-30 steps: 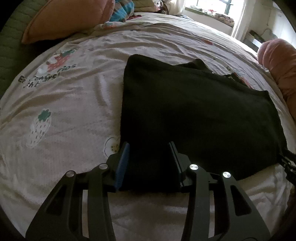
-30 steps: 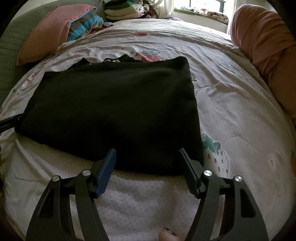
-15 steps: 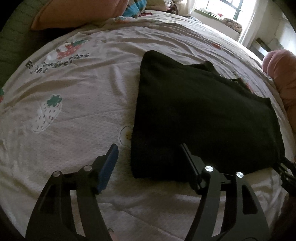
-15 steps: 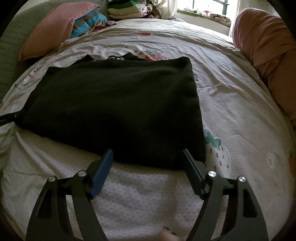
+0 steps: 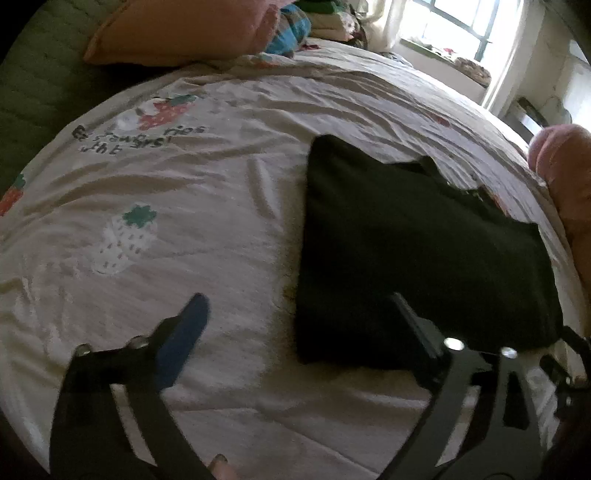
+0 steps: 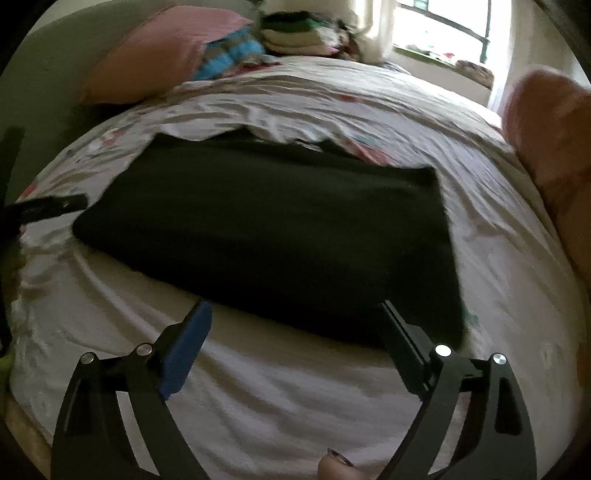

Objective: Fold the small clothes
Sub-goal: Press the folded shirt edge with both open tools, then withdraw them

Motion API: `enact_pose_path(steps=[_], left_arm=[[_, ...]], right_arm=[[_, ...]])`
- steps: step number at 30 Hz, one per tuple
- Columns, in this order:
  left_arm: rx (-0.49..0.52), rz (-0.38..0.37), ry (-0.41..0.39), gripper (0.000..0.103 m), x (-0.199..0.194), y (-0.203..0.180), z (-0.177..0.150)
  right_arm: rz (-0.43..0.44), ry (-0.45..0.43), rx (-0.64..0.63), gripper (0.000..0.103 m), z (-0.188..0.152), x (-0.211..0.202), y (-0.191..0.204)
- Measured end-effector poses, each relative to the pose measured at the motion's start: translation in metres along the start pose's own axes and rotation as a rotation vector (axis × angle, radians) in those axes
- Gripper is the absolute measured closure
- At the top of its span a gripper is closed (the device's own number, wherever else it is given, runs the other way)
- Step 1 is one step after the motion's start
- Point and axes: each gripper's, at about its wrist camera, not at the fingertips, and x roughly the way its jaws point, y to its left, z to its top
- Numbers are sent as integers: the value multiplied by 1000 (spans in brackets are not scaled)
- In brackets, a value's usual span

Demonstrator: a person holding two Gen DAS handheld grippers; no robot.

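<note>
Black garment (image 5: 417, 251): lying folded into a flat rectangle on the bed, its near edge toward both cameras, a collar-like bump showing at its far edge. Fabric is plain, dark and smooth, with no print visible.

Left claw (image 5: 295, 314): jaws are opening and standing wide apart, gripping nothing. The blue-padded finger (image 5: 184, 332) is hovering over bare sheet to the left of the garment; the black finger is showing in front of the garment's near left corner. Whether it is touching the cloth cannot be told.

Right claw (image 6: 295, 314): jaws are opening, spread wide, holding nothing. Both fingers are sitting at the garment's near edge, toward its right corner; contact cannot be told.

Bed sheet (image 5: 207, 206): pale, wrinkled, printed with strawberries and dark lettering, carrying the garment.

Pink pillow (image 6: 155, 55): resting at the head of the bed, well apart from the garment.

Stack of folded clothes (image 6: 291, 33): sitting at the far end of the bed beside a blue striped cloth (image 6: 229, 51).

Window (image 5: 458, 29): letting in bright light beyond the bed.
</note>
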Motion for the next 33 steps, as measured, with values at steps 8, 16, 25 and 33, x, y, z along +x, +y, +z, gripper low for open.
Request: enact_pose_path(steps=[8, 16, 25, 33], left_arm=[[-31, 25, -4, 10, -1, 14, 5], [-52, 37, -7, 10, 0, 25, 11], [-55, 41, -6, 10, 6, 30, 18], [-52, 43, -11, 10, 17, 29, 30]], right_arm=[[66, -19, -106, 11, 17, 5, 53], [97, -17, -192, 10, 27, 14, 95], [102, -26, -260, 9, 34, 26, 126], [66, -48, -349, 9, 37, 41, 151]])
